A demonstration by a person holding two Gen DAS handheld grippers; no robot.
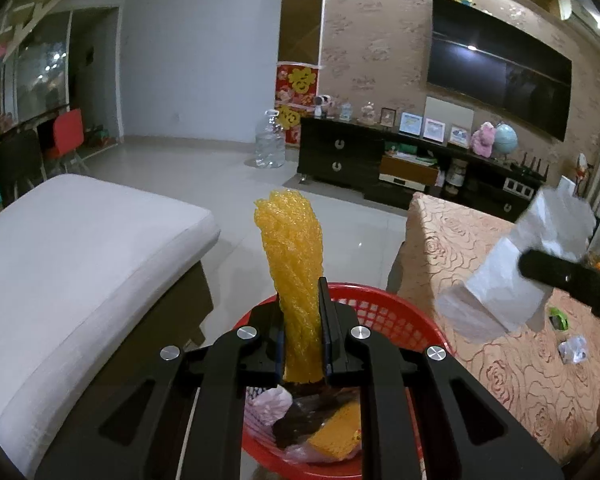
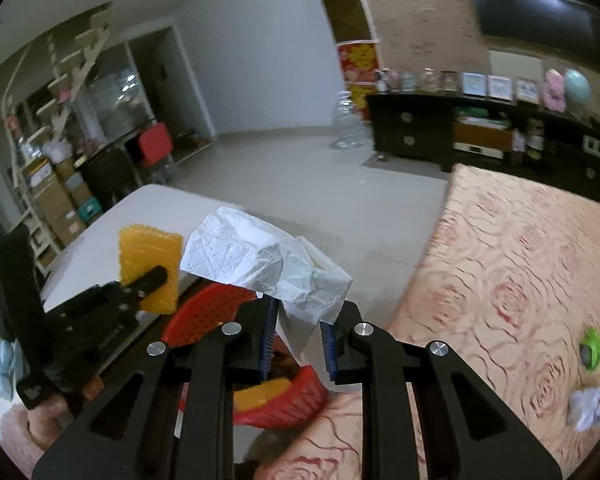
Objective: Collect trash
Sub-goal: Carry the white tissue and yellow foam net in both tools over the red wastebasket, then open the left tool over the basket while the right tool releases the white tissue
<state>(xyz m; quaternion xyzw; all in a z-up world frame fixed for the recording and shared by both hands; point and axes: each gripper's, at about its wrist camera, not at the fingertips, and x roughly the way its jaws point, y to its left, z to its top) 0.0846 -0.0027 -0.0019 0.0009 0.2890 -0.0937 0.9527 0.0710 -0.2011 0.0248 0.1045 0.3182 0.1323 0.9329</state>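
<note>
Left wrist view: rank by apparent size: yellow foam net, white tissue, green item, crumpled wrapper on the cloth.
1. white tissue and yellow foam net: similar, both held close to the camera, so unsure
2. crumpled wrapper
3. green item, partly hidden by the tissue

There is one round red plastic lattice basket point(image 1: 384, 312), one strip of yellow bubble wrap point(image 1: 292, 280) and one crumpled white paper tissue point(image 2: 268, 260). On the one rose-patterned peach tablecloth point(image 2: 520, 264) lie one small green plastic object point(image 2: 592, 348) and one crumpled whitish wrapper point(image 2: 592, 406). Further off stand one large clear plastic water jug point(image 1: 270, 144), one red chair point(image 1: 66, 136), one wall-mounted black television point(image 1: 500, 68), one pale blue globe point(image 1: 505, 139) and one pink plush toy point(image 1: 483, 139).
</note>
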